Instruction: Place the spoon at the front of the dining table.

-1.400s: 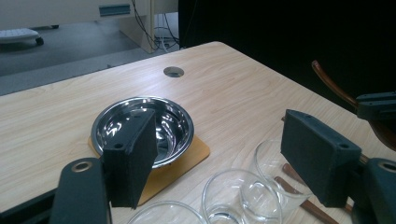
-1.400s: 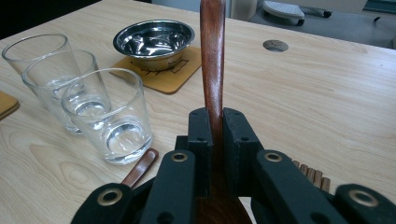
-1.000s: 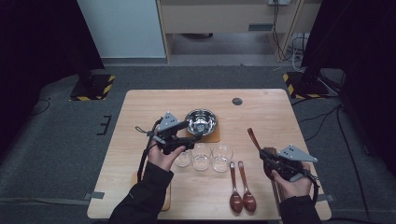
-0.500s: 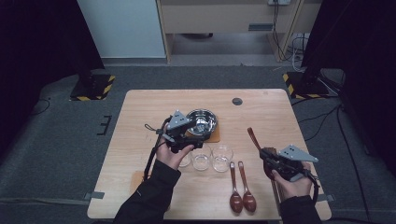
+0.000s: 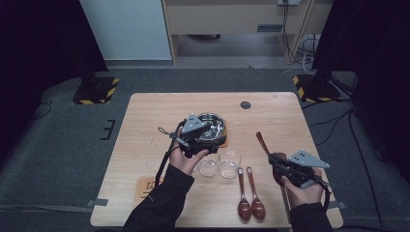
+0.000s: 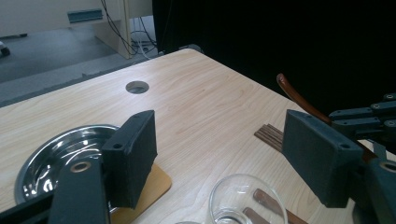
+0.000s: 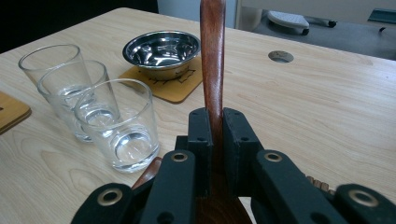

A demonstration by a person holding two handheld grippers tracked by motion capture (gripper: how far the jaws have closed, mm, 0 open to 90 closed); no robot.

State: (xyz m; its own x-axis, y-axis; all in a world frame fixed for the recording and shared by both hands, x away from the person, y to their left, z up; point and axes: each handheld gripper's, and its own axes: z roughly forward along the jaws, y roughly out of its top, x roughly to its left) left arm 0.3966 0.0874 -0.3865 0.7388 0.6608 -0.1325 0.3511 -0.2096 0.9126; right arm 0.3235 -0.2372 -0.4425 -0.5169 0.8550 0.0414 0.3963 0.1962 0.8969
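My right gripper (image 5: 277, 160) (image 7: 215, 125) is shut on a brown wooden spoon (image 5: 261, 142) (image 7: 212, 51), whose handle rises straight up out of the jaws. Two more wooden spoons (image 5: 250, 197) lie side by side on the table left of it. My left gripper (image 5: 205, 137) (image 6: 224, 149) stands open with nothing between its jaws, held over the near rim of a steel bowl (image 5: 214, 125) (image 6: 51, 151) (image 7: 161, 46) on a wooden coaster (image 7: 175, 84). Clear glasses (image 5: 229, 162) (image 7: 122, 123) (image 6: 243, 200) stand in a row just below it.
A second wooden coaster (image 5: 145, 186) (image 7: 9, 109) lies near the front left of the table. A round cable hole (image 5: 245, 104) (image 6: 137, 87) (image 7: 281, 56) sits near the far edge. A dark ribbed wooden piece (image 6: 271, 135) lies by the right gripper.
My left gripper has moved right, from left of the glasses to over the near side of the bowl. The right gripper and its spoon have stayed still.
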